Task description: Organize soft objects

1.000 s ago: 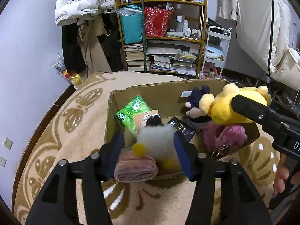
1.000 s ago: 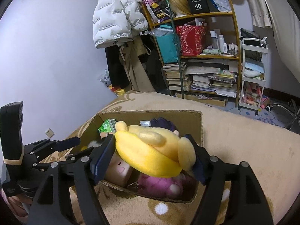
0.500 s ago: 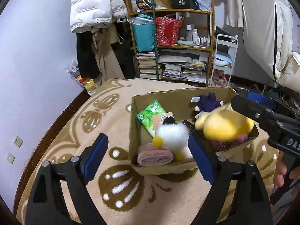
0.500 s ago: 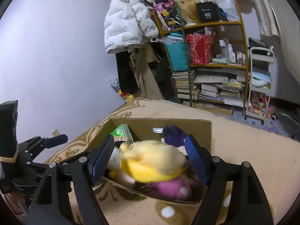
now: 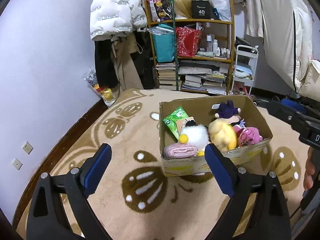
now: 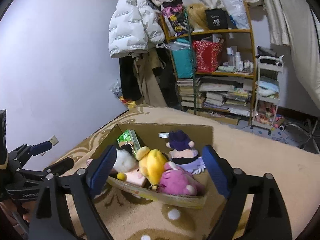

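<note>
An open cardboard box [image 5: 258,118] [image 6: 196,133] stands on the beige patterned rug. In it lie a white fluffy toy [image 5: 197,137] [image 6: 124,160], a yellow plush [image 5: 223,136] [image 6: 154,166], a pink plush [image 5: 248,137] [image 6: 176,182], a dark purple doll [image 5: 228,110] [image 6: 181,146], a rolled pink cloth [image 5: 180,152] and a green packet [image 5: 175,120] [image 6: 128,138]. My left gripper [image 5: 158,168] is open and empty, low in front of the box. My right gripper [image 6: 160,170] is open and empty, just before the box's near wall.
A wooden shelf [image 5: 200,56] [image 6: 216,70] with books, bags and bottles stands at the back. Coats [image 5: 114,14] hang left of it. A white trolley [image 6: 268,92] stands at the right. The purple wall runs along the left of the rug [image 5: 100,140].
Both grippers opened: the left let go of the white fluffy toy, the right let go of the yellow plush. Both toys now lie in the box and both grippers have drawn back.
</note>
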`<state>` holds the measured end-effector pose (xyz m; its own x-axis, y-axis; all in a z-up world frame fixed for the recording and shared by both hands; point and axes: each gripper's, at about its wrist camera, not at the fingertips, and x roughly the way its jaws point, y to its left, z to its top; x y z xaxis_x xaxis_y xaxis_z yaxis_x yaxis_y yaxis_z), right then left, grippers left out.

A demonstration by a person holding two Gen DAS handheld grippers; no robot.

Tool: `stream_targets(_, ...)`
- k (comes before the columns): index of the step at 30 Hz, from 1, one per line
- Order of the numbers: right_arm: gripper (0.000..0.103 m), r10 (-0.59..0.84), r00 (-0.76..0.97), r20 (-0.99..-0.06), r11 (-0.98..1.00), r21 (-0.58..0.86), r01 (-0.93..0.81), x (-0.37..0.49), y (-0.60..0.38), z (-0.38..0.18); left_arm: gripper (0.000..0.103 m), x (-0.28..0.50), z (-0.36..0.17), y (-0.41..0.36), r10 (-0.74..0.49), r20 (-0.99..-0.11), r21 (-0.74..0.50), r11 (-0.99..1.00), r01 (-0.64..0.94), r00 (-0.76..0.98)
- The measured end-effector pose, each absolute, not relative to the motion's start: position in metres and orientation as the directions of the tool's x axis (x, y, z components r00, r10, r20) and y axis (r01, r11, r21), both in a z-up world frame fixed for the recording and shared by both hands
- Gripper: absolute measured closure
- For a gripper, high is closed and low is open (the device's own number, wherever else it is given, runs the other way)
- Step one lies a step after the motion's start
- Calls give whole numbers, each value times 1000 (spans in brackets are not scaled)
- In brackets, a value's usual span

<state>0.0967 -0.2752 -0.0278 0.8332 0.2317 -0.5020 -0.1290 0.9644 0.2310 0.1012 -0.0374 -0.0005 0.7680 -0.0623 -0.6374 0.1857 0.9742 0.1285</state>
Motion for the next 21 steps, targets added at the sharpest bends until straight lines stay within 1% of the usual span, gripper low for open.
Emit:
stream_targets(2,10,214,841,-498,969,217,-118,87,-278,-21,6,92,4,-36,-63,-625,128,975,182,778)
stream_targets(3,7,206,845,-494,971,212,-112,83,-279,-18,4,86,8,-35,-64,-616,128,975,180,785)
stream_targets(4,2,198,851,-487,972,208,-107,76,-280,-14,3,81,10,-35,-65,-608,129,975,179,791)
stream_targets(5,0,191,857,-479,973,206,-102,69,-282,-11,3,76,13,-34,-65,-600,130,975,178,797)
stream_targets(14,0,157,881,-446,977,198,-74,22,-286,11,2,35,29,-27,-75,-566,130,975,179,821)
stream_targets(21,0,107,896,-431,989,135,-54,-6,-281,17,2,6,35,-21,-89,-560,121,975,188,824)
